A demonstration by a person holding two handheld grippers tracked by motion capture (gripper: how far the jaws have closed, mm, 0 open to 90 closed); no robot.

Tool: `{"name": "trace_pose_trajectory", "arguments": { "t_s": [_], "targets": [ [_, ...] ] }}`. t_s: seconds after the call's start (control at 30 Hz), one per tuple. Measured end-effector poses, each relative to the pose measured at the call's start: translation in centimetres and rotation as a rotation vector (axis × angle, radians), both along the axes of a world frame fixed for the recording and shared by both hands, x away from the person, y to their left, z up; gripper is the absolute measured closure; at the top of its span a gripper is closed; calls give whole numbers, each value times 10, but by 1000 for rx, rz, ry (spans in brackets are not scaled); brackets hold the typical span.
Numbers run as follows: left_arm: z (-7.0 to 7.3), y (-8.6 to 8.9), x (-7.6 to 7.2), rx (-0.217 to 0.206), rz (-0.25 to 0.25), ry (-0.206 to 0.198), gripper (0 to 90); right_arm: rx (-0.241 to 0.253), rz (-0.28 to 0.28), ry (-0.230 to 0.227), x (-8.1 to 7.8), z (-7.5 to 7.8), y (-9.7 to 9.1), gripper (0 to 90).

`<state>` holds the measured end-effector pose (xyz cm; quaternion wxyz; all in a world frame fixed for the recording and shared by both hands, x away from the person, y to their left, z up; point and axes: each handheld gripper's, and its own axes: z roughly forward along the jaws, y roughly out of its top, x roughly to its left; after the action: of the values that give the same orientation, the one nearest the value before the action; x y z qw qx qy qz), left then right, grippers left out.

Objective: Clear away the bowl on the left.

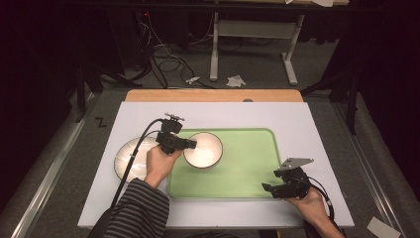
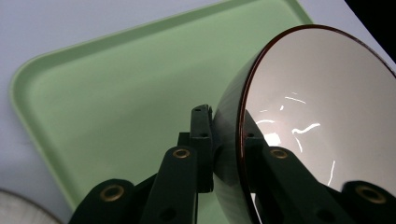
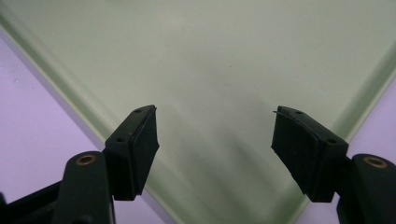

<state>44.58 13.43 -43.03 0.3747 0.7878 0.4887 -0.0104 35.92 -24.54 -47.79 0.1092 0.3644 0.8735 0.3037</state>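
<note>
A cream bowl (image 1: 203,149) with a dark rim hangs over the left part of the green tray (image 1: 247,168). My left gripper (image 1: 190,144) is shut on its rim, one jaw inside and one outside the wall. In the left gripper view the bowl (image 2: 317,116) stands tilted on edge over the tray (image 2: 116,93), pinched at my left gripper (image 2: 226,144). My right gripper (image 1: 270,187) stands open at the tray's near right corner. In the right gripper view my right gripper (image 3: 215,140) has nothing between its jaws, with the tray (image 3: 210,60) beneath.
A round pale plate (image 1: 130,158) lies on the white table top (image 1: 307,129) left of the tray, partly under the left hand. A wooden strip (image 1: 213,95) runs along the table's far edge. Cables and a desk frame (image 1: 252,44) stand on the floor beyond.
</note>
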Motion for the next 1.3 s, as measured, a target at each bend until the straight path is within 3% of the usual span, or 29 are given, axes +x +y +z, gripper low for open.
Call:
{"name": "trace_pose_trajectory", "arguments": {
  "t_s": [0.23, 0.43, 0.53, 0.67, 0.83, 0.87, 0.9, 0.93, 1.07, 1.3],
  "targets": [
    [-5, -19, 9, 3, -18, 14, 818, 3, 4, 0, 0, 0, 0, 327],
    [-12, -35, 21, 33, -24, 32, 817, 1, 5, 2, -1, 0, 0, 327],
    [-17, -47, 29, 71, -28, 31, 816, 1, 3, 8, -1, 0, 0, 326],
    [-24, -57, 38, 71, -20, 47, 814, 7, 6, 7, 0, 0, 0, 326],
    [-32, -61, 43, 64, 2, 63, 814, -1, 8, 5, -1, 0, 0, 326],
    [-38, -62, 47, 44, -8, 47, 813, 2, 8, 9, -1, 0, 0, 326],
    [-38, -62, 47, 44, -8, 47, 812, 6, 7, 11, -1, 0, 0, 326],
    [-39, -61, 48, 73, 24, 76, 811, 9, 6, 12, 0, 0, 0, 326],
    [-45, -62, 50, 78, 37, 83, 805, 5, 8, 10, 0, -1, 0, 326],
    [-50, -61, 53, 56, 58, 86, 799, 6, 7, 11, -1, -1, 0, 325]
  ]
}}
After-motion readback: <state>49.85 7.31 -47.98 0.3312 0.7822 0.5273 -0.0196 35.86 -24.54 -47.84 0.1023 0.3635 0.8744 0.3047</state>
